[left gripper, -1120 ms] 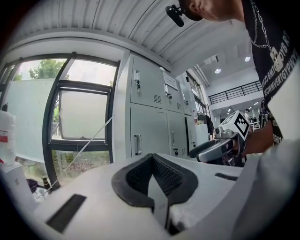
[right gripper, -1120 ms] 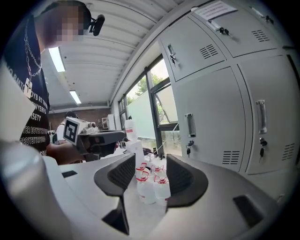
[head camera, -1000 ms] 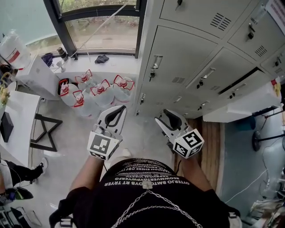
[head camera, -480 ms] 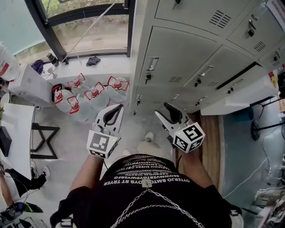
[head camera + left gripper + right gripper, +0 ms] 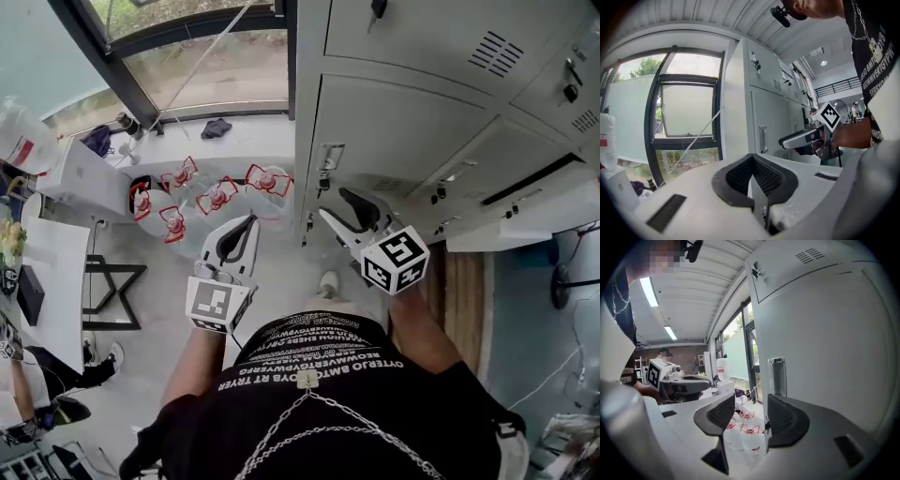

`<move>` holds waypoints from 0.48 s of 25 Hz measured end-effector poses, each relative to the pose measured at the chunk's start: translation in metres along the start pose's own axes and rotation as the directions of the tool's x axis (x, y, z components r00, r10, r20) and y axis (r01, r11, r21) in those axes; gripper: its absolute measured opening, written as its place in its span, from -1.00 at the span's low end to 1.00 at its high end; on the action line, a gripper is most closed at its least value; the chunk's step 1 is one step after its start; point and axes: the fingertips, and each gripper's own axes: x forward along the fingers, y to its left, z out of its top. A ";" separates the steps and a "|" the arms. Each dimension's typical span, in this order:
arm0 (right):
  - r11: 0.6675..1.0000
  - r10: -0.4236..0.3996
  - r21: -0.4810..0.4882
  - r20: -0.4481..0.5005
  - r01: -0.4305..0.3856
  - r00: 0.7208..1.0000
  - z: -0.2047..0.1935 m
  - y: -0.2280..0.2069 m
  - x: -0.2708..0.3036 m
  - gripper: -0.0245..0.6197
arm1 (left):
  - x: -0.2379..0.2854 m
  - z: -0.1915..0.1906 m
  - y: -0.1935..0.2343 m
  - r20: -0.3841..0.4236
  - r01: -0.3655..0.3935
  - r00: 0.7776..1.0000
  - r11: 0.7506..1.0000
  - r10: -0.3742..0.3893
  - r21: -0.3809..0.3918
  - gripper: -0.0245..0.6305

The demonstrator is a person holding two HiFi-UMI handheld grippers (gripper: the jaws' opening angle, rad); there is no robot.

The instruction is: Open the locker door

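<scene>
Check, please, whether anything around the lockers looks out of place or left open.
At the right of the head view, one locker door seems to stand ajar, with a dark gap above it, while the neighbouring doors are shut. A dark cloth lies crumpled on the window sill. Nothing else stands out.

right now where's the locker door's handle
In the head view the handle sits on the left edge of the locker door, water jugs to its left.

You have five red-capped water jugs (image 5: 219,197) standing together on the floor and one large bottle (image 5: 21,139) at the left edge. You face at least four locker doors (image 5: 403,131); the lower ones are too foreshortened to tally.
</scene>
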 end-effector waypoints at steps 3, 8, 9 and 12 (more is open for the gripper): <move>1.000 0.018 -0.021 0.011 -0.018 1.000 0.013 -0.014 0.020 -0.27 | 0.009 0.001 0.008 -0.004 -0.030 1.000 1.000 0.030 -0.010 -0.91; 0.999 0.033 0.010 0.012 -0.033 0.999 0.023 -0.031 0.045 -0.27 | 0.016 -0.006 0.015 -0.025 -0.056 0.998 0.998 0.055 -0.019 -0.91; 0.999 0.028 0.018 0.010 -0.028 1.000 0.023 -0.032 0.049 -0.27 | 0.015 -0.008 0.016 -0.030 -0.061 0.998 0.998 0.060 -0.024 -0.91; 0.999 -0.025 0.030 0.003 0.025 1.000 0.020 -0.039 0.060 -0.27 | 0.010 -0.015 0.021 -0.048 -0.078 0.996 0.996 0.076 -0.038 -0.91</move>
